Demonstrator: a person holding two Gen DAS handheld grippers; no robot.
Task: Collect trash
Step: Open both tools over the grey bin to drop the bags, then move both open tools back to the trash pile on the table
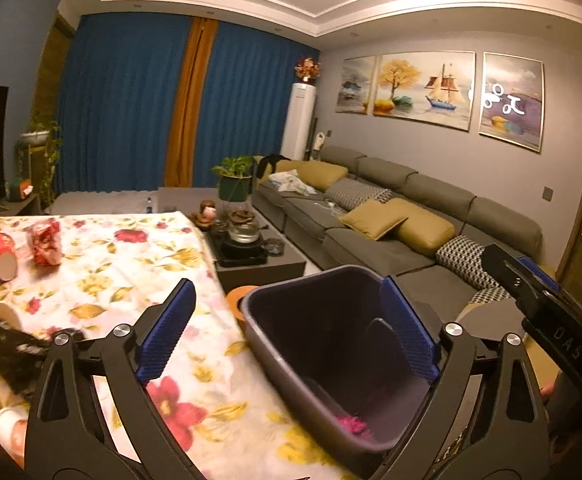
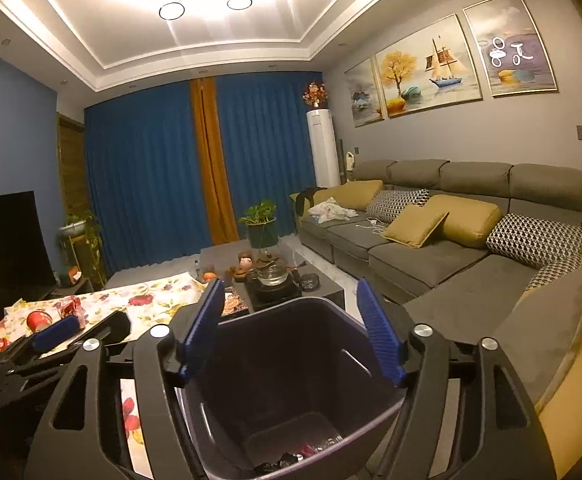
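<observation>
Holding both grippers over the dark bin [image 1: 323,360], you have each pair of fingers spread apart with nothing clamped between them. Left gripper [image 1: 287,336]: its blue pads stand wide, one over the flowered cloth of the desk [image 1: 139,264], the other over the bin's mouth; nothing between them but the bin's near rim below. Right gripper [image 2: 291,332]: fingers released too, framing the bin's opening from above; whether the left pad touches the rim, you cannot tell from this view. The bin sits just beside the desk's right edge, tilted toward you in the left view. At its bottom lies some trash: a pink scrap [image 1: 353,426] in the left view, dark and reddish bits [image 2: 291,456] in the right view. On the desk, well apart from the bin, a red paper cup [image 1: 1,254] lies on its side, a crumpled red wrapper [image 1: 47,242] just beside it. More red and white cups show blurred at the left view's edge. A grey sofa [image 2: 431,256] with yellow cushions runs along the right wall.
</observation>
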